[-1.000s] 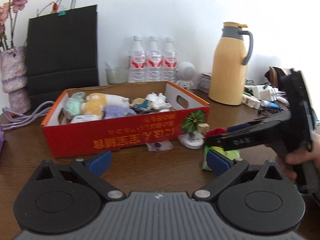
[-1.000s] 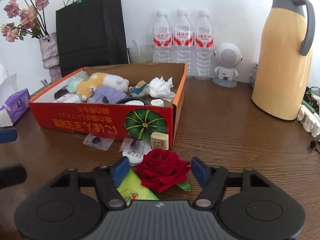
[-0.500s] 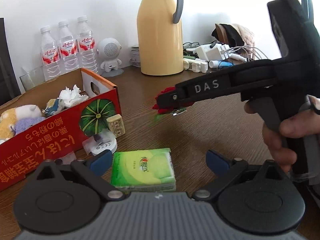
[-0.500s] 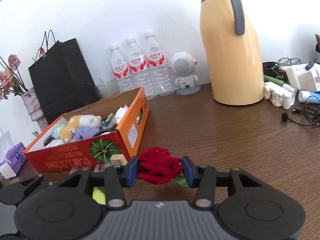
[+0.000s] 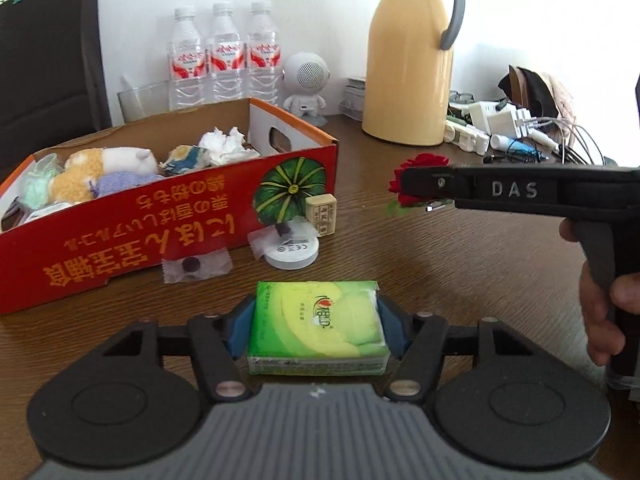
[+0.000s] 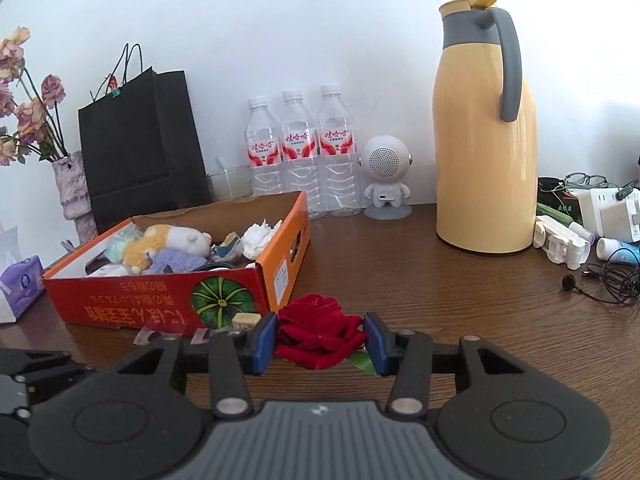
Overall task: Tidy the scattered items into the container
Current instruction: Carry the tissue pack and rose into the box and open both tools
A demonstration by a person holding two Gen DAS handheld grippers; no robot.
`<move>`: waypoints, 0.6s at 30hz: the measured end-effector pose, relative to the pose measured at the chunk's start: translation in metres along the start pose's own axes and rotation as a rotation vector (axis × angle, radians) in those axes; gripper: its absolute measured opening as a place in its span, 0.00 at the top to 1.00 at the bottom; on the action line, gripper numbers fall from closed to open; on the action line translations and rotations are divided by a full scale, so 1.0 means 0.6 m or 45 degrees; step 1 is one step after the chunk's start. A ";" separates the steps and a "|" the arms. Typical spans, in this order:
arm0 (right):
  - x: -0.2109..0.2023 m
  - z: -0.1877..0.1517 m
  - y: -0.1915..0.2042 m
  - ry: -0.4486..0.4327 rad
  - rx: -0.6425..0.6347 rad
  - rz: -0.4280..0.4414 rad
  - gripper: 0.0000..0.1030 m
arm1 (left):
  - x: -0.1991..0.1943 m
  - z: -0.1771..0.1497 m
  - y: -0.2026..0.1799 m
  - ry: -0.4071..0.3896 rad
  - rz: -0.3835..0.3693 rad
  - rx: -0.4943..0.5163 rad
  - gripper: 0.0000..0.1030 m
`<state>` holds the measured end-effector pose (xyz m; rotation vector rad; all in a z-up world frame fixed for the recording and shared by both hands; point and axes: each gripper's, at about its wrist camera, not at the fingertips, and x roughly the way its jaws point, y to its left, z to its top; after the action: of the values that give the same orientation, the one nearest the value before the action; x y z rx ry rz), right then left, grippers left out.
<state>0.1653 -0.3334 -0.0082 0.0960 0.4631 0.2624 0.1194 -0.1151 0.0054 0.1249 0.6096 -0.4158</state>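
Note:
My left gripper (image 5: 316,330) is shut on a green tissue pack (image 5: 318,326), low over the wooden table. My right gripper (image 6: 320,336) is shut on a red fabric rose (image 6: 318,330); in the left wrist view the rose (image 5: 416,162) shows at that gripper's tip, lifted above the table. The red cardboard box (image 5: 132,220) with a pumpkin picture stands at the left and holds plush toys and crumpled tissue; it also shows in the right wrist view (image 6: 160,308). In front of the box lie a white round disc (image 5: 294,254), a small wooden block (image 5: 322,214) and a clear sachet (image 5: 196,268).
A yellow thermos jug (image 5: 408,60), three water bottles (image 5: 222,56) and a white robot speaker (image 5: 306,84) stand at the back. Chargers and cables (image 5: 512,132) clutter the right side. A black paper bag (image 6: 140,144), a vase of dried flowers (image 6: 72,188) and a purple tissue pack (image 6: 20,284) are left.
My left gripper has closed its pads on the green tissue pack. My right gripper has closed on the rose and lifted it off the table.

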 end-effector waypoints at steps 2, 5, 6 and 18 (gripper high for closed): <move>0.002 -0.006 0.005 0.011 -0.003 0.002 0.56 | -0.042 -0.014 0.026 -0.067 0.066 -0.048 0.37; -0.018 -0.008 0.028 -0.028 -0.035 0.022 0.56 | -0.104 -0.032 0.070 -0.114 0.213 -0.136 0.37; -0.028 -0.009 0.041 -0.040 -0.047 0.024 0.56 | -0.125 -0.038 0.082 -0.132 0.267 -0.162 0.37; -0.139 -0.042 0.165 -0.081 -0.008 0.104 0.56 | -0.256 -0.048 0.137 -0.299 0.539 -0.317 0.37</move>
<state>0.0594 -0.2598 0.0199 0.1167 0.3951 0.3404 0.0244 0.0189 0.0704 -0.0345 0.3844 0.0576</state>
